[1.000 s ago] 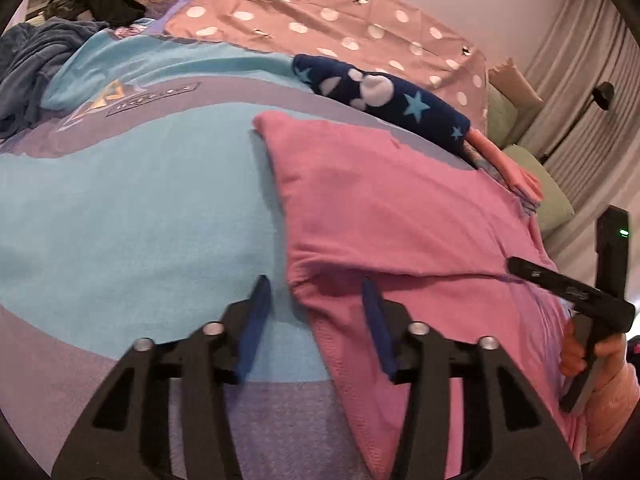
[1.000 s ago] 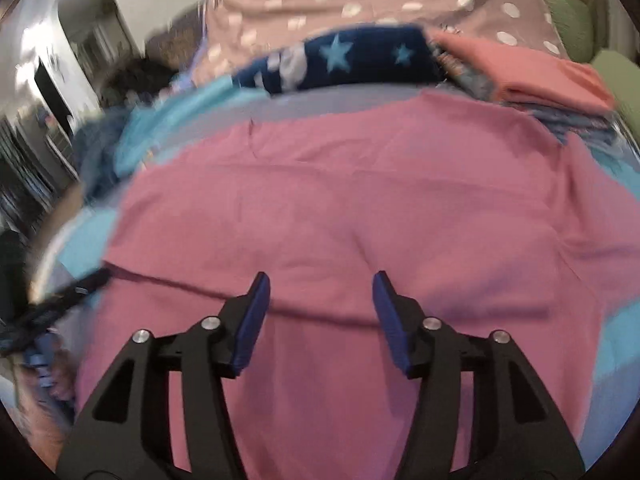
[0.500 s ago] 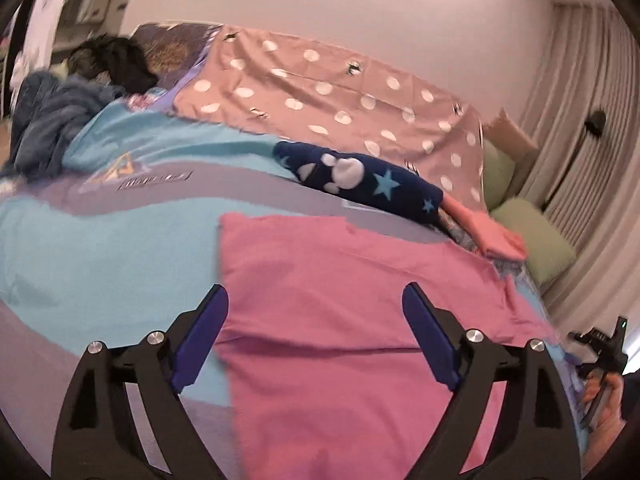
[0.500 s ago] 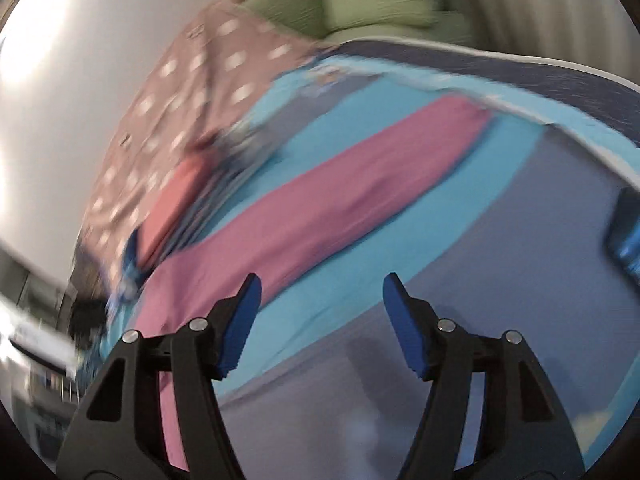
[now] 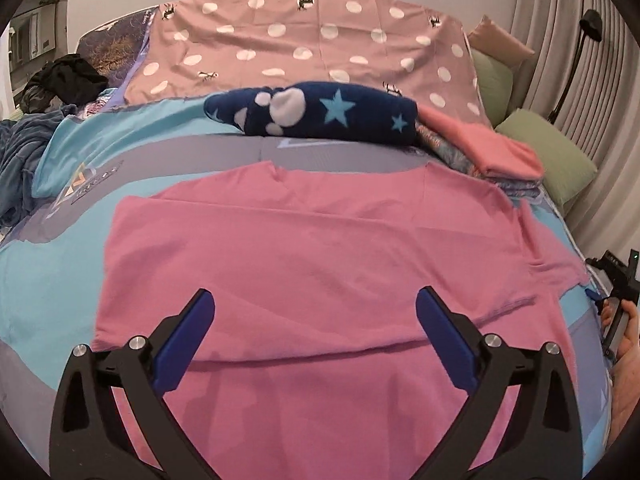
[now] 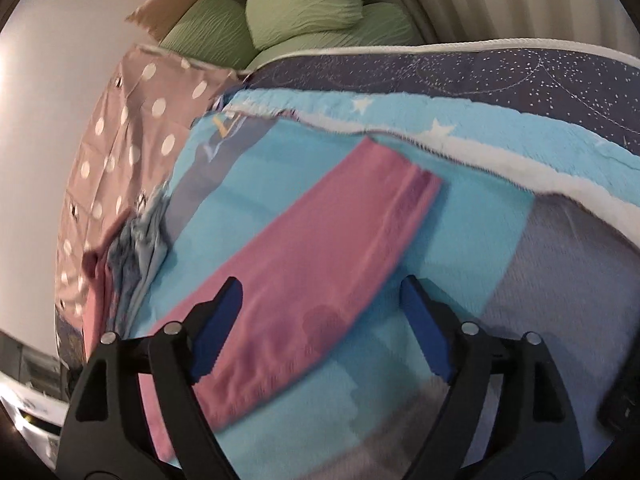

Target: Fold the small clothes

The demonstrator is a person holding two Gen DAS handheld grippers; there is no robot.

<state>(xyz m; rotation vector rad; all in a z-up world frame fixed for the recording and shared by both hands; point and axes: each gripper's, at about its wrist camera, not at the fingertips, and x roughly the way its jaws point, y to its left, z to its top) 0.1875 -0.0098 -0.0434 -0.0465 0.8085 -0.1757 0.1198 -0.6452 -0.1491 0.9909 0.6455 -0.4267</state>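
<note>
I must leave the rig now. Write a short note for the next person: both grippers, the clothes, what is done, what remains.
Left gripper: jaws opening, nothing between the pads, above the near part of the pink shirt.
Right gripper: jaws opening, empty, over the shirt's sleeve at its right side.
The shirt lies flat on the blue and grey blanket. A fold line runs across its near part.
Already folded: navy star garment and a coral piece on a small stack behind the shirt.
Left to do: probably fold the sleeve in, finish the shirt, put it with the stack.
</note>
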